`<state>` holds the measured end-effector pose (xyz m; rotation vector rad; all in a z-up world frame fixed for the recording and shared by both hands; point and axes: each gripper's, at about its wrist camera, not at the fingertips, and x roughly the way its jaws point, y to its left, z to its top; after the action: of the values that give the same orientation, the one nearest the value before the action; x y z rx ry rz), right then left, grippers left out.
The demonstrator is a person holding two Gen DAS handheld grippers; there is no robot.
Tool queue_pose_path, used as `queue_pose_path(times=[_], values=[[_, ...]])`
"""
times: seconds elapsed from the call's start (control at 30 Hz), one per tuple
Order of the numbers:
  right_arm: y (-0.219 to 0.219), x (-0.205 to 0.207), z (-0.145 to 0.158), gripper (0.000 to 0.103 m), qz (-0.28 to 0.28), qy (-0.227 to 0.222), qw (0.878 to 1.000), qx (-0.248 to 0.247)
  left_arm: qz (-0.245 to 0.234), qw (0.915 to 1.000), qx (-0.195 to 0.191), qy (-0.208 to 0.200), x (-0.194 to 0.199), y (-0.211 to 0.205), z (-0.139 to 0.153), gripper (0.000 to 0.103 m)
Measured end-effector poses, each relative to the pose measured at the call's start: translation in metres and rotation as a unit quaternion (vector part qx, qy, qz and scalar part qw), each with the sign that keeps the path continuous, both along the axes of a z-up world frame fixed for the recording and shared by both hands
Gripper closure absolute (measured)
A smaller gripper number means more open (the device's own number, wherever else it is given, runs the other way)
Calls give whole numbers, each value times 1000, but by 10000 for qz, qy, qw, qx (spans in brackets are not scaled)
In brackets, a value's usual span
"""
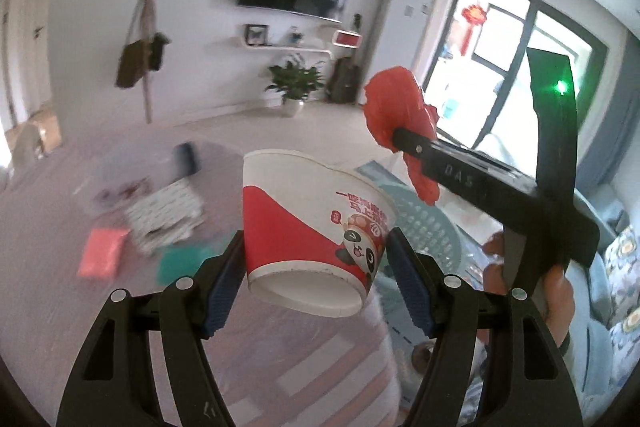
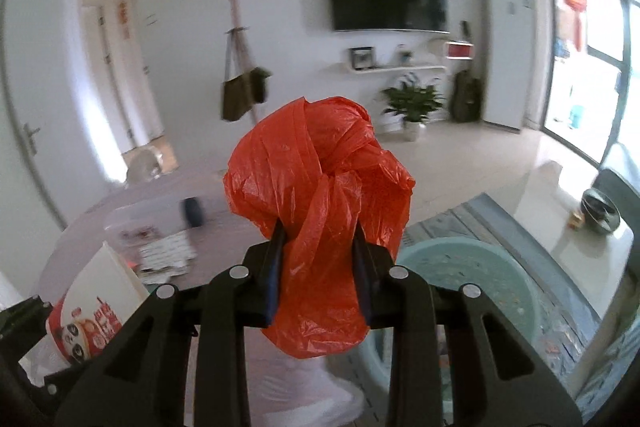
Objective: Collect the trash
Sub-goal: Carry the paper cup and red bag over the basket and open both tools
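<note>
My left gripper (image 1: 316, 247) is shut on a red and white paper cup (image 1: 308, 223) with a panda print, held in the air and tilted; the cup also shows at the lower left of the right wrist view (image 2: 86, 319). My right gripper (image 2: 320, 235) is shut on a crumpled red plastic bag (image 2: 320, 195), held up in the air. In the left wrist view the right gripper (image 1: 394, 139) and the red bag (image 1: 394, 111) are up to the right of the cup.
A teal perforated basket (image 2: 472, 279) sits below right, also in the left wrist view (image 1: 432, 223). A round table (image 1: 48, 227) holds a patterned box (image 1: 166, 215), a pink card (image 1: 100, 253) and a teal card (image 1: 180, 263). A sofa (image 1: 616, 291) stands at right.
</note>
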<state>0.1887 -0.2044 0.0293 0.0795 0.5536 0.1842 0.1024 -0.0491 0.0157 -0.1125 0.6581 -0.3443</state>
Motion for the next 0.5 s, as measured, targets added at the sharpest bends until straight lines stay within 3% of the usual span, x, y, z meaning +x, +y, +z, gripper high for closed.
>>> queue_pose_path(times=[0.33,0.5], values=[[-96,21,-28,76,-847,381,9947,450,-578,9981,89,168,60,-76,-4,36],[-134,30,-61,74,-1282,903,9858,603,-742,9964,172,365,88,-107,-20,35]])
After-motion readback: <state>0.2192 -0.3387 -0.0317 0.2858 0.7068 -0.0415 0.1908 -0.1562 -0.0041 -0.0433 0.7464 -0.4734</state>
